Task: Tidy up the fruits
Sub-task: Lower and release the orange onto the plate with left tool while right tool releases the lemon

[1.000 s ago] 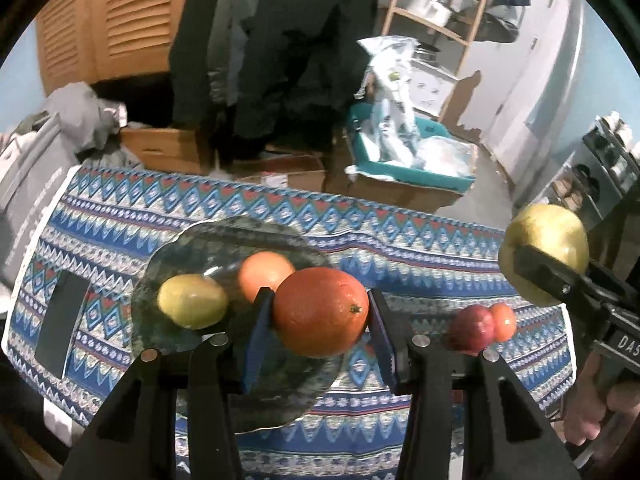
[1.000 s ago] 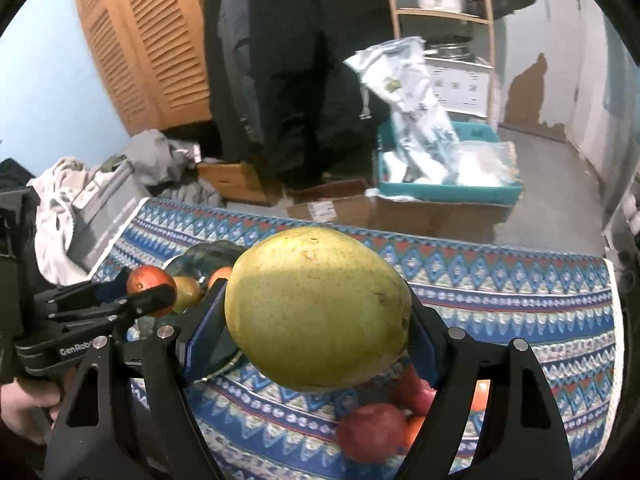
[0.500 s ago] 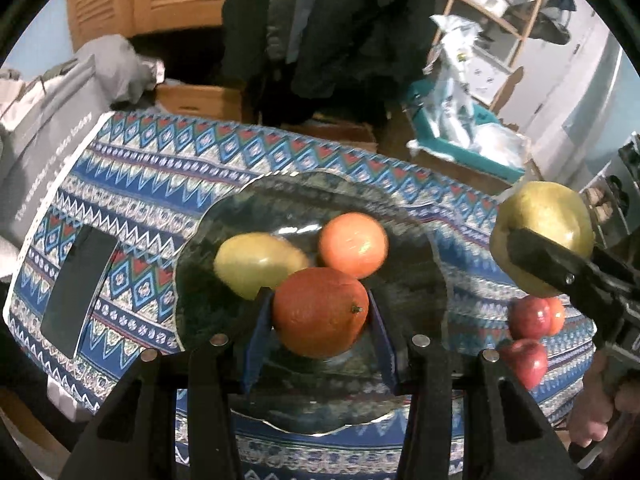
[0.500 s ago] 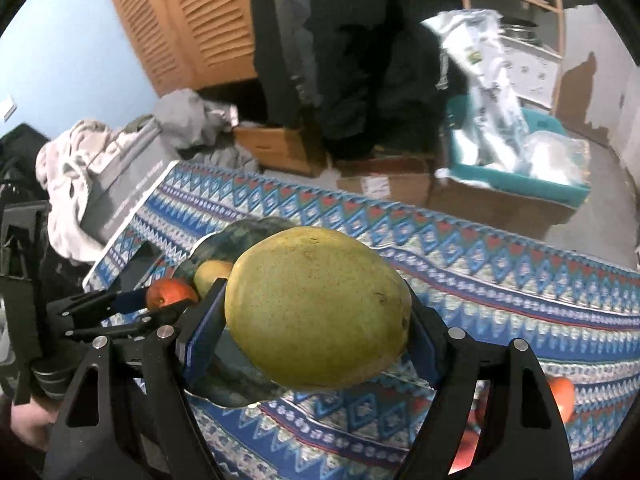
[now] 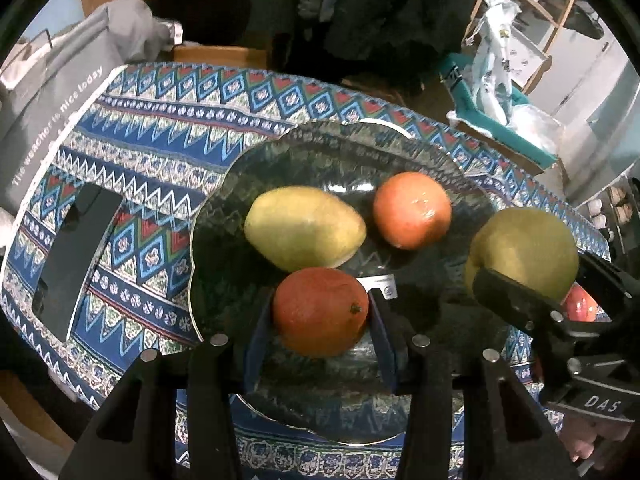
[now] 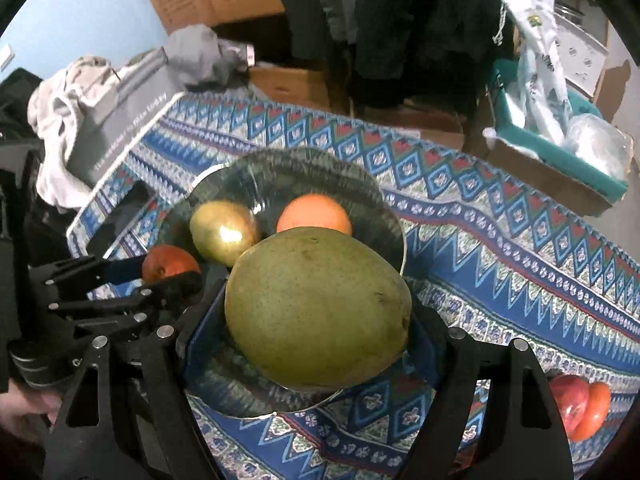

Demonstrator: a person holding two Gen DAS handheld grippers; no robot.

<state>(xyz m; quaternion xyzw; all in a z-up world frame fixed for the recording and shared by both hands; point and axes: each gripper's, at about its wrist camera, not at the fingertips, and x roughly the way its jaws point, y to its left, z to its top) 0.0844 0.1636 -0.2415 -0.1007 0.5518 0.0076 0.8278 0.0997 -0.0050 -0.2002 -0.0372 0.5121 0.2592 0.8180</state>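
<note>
My left gripper [image 5: 320,316] is shut on an orange [image 5: 320,312] and holds it over the near part of a dark glass plate [image 5: 320,148]. On the plate lie a yellow-green mango [image 5: 304,232] and a second orange [image 5: 412,210]. My right gripper [image 6: 316,320] is shut on a large green mango [image 6: 316,308] over the plate's near right rim [image 6: 392,216]; that mango also shows in the left wrist view [image 5: 524,252]. The left gripper with its orange [image 6: 170,262] shows at the left of the right wrist view.
The table has a blue patterned cloth [image 5: 160,140]. A black phone [image 5: 76,240] lies left of the plate. A red apple [image 6: 570,402] and a small orange fruit [image 6: 598,404] lie on the cloth at the right. A grey bag [image 6: 120,120] stands at the far left edge.
Both grippers have moved forward and down toward the plate, which now looks larger. The orange and the green mango stay held and now hang over the plate.
</note>
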